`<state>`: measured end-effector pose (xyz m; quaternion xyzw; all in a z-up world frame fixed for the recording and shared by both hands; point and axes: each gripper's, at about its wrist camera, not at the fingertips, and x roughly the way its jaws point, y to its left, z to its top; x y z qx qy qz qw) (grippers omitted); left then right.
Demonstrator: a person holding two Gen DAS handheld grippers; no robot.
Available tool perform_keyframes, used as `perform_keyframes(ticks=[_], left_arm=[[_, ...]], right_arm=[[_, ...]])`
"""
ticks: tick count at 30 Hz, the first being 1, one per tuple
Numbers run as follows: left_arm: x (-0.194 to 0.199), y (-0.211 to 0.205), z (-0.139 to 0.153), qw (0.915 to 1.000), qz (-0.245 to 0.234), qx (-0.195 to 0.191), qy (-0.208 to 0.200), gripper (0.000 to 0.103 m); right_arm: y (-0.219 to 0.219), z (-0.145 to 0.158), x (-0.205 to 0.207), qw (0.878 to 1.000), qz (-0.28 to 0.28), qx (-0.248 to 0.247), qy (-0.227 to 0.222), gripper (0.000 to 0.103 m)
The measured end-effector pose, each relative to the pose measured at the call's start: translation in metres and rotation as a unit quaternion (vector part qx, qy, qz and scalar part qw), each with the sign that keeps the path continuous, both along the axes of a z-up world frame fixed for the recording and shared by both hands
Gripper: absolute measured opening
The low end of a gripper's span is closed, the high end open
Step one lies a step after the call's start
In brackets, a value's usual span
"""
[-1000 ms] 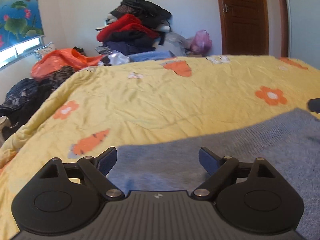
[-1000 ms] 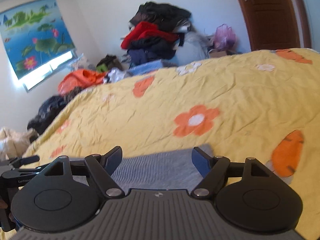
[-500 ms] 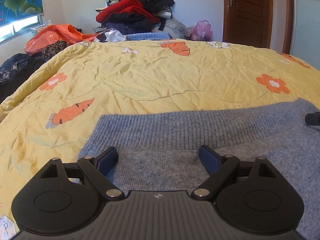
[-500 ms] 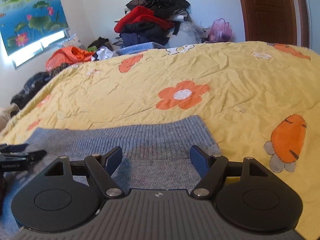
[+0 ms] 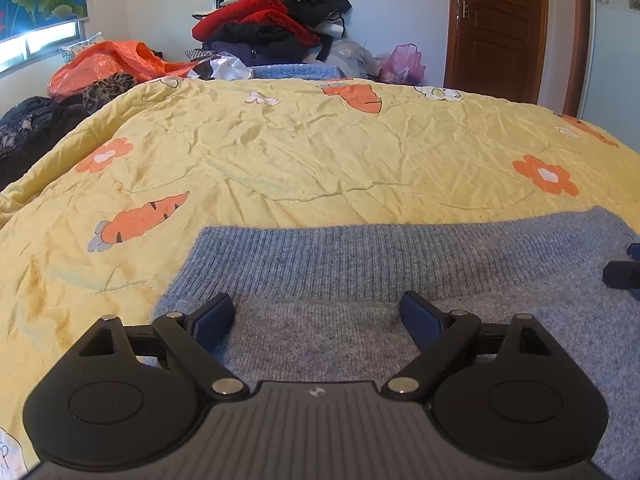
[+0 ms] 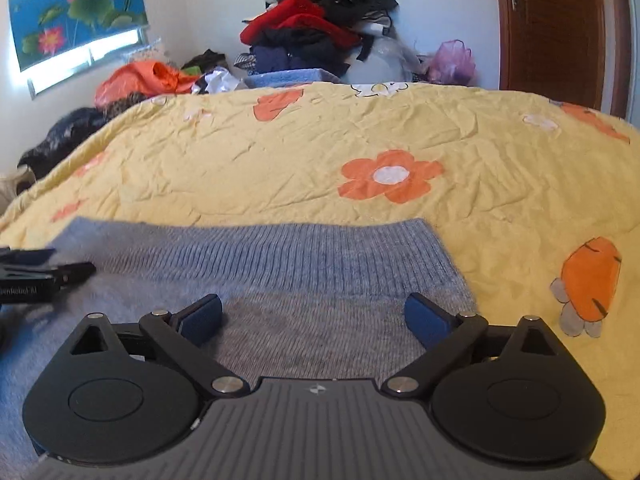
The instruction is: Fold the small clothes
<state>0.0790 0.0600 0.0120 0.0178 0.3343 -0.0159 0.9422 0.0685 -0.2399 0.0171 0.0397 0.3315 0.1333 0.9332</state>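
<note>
I take the grey-blue knitted sweater [image 5: 400,280] as my landmark: it lies flat on the bed, its ribbed hem band running across the far side and a finer, fuzzier knit nearer my cameras. Under it is a crinkled yellow quilt [image 5: 304,160] printed with orange flowers, carrots and white rabbits, and it spreads well beyond the sweater on every side I can see. My left claw [image 5: 316,316] sits just above the sweater's near left part, its blue ribbed pads [image 5: 212,316] wide apart with only knit showing in the gap, nothing clamped. My right claw [image 6: 316,316] is over the sweater's right part, close to the edge; its jaws are opening, and between them I see only the flat knit, not pinched. Whether either claw's pads actually touch the wool I cannot tell. Each claw shows in the other's view only as a dark sliver at the frame edge. Beyond the sweater, past the far edge of the bed, a tall heap of red and black clothes [image 5: 272,24] stands against the white wall, with an orange plastic bag [image 5: 108,64] to its left and a pink bag [image 5: 402,62] beside a brown wooden door [image 5: 496,28]; what the bags hold I cannot make out. The sweater's near portion is cut off behind the claw bodies.
</note>
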Motion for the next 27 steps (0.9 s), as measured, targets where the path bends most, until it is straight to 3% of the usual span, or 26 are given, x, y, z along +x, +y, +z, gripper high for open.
perform_keyframes(ticks=[4,6,9,12,14,16,19,22,23,25,26,27], left_arm=[[-0.024,0.008,0.008,0.9973,0.049,0.034,-0.043,0.091],[-0.043,0.021,0.013,0.9956,0.071,0.031,-0.053,0.091],[-0.079,0.052,0.019,0.993,0.103,-0.027,-0.05,0.091],[-0.119,0.083,0.013,0.9837,0.136,-0.114,-0.033,0.092],[-0.139,0.093,0.002,0.9802,0.142,-0.137,-0.013,0.091],[-0.159,0.098,0.0,0.9794,0.146,-0.135,-0.032,0.091],[-0.173,0.111,0.002,0.9696,0.143,-0.197,-0.024,0.091],[-0.174,0.12,0.005,0.9451,0.11,-0.308,-0.004,0.092],[-0.171,0.124,0.002,0.9283,0.095,-0.359,0.009,0.092],[-0.163,0.132,-0.013,0.8801,0.073,-0.466,0.056,0.092],[-0.162,0.136,-0.02,0.8626,0.073,-0.497,0.064,0.092],[-0.164,0.137,-0.022,0.8546,0.074,-0.511,0.059,0.092]], right_arm=[[0.013,-0.002,-0.007,0.999,0.005,-0.038,-0.006,0.1],[0.012,-0.002,-0.009,0.999,0.005,-0.033,-0.008,0.1],[0.004,-0.001,-0.009,1.0,0.004,-0.011,-0.009,0.1],[0.002,-0.001,-0.008,1.0,0.005,-0.005,-0.009,0.101],[0.003,0.0,-0.009,1.0,0.006,-0.007,-0.009,0.101],[0.003,-0.001,-0.009,1.0,0.006,-0.008,-0.01,0.101],[0.003,0.0,-0.009,1.0,0.006,-0.009,-0.01,0.101],[0.004,0.0,-0.009,1.0,0.006,-0.009,-0.01,0.101],[0.004,0.0,-0.01,1.0,0.006,-0.009,-0.01,0.101],[0.004,0.0,-0.01,1.0,0.005,-0.008,-0.011,0.101],[0.004,0.0,-0.011,1.0,0.005,-0.008,-0.011,0.101],[0.004,0.0,-0.01,1.0,0.005,-0.008,-0.011,0.101]])
